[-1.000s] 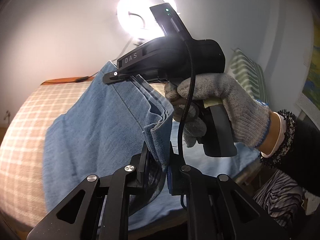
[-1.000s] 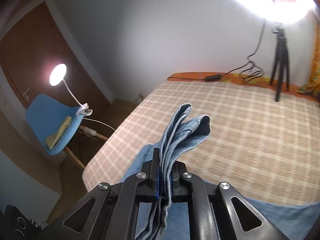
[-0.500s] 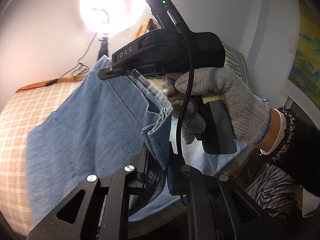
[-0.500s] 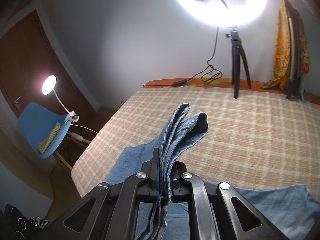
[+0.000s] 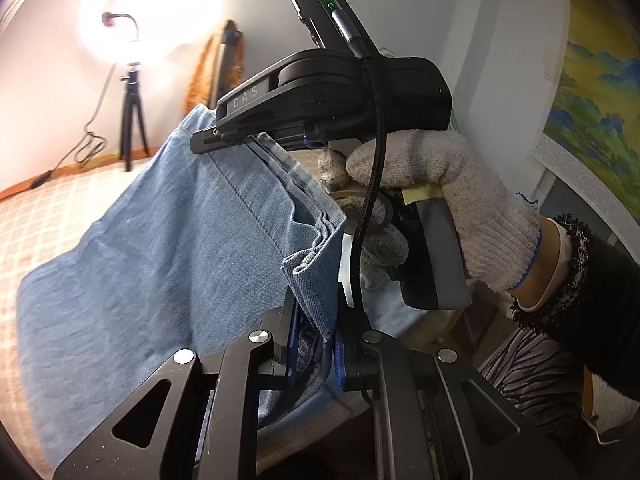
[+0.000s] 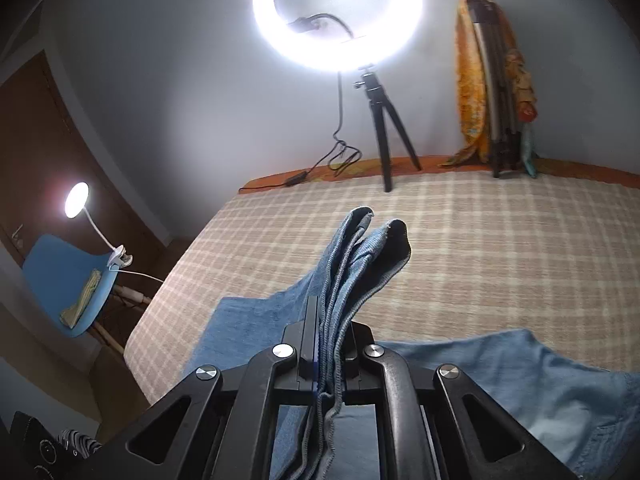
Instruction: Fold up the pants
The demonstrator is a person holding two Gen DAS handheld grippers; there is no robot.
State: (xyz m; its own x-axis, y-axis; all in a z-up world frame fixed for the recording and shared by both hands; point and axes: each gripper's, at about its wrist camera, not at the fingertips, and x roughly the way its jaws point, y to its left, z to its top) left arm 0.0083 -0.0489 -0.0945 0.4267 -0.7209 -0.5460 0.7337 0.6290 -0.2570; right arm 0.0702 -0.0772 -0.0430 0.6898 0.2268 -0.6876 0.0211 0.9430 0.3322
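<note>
The blue denim pants [image 5: 160, 260] hang stretched above a checked bed [image 5: 36, 216]. My left gripper [image 5: 314, 320] is shut on one bunched corner of the pants. In the left wrist view my right gripper [image 5: 208, 138], held by a gloved hand [image 5: 440, 192], clamps the far end of the same edge. From the right wrist view, my right gripper [image 6: 330, 328] is shut on several layers of the pants [image 6: 360, 264], which stick up past its fingers. More denim lies on the bed [image 6: 480, 240] below.
A bright ring light on a small tripod [image 6: 384, 120] stands at the far edge of the bed, its cable trailing left. An orange cloth [image 6: 468, 92] leans on the wall. A blue chair [image 6: 64, 280] with a clip lamp stands left of the bed.
Both grippers have swung with the pants held: the ring light has drifted left in the left wrist view and toward the middle in the right wrist view. More denim now shows at lower right.
</note>
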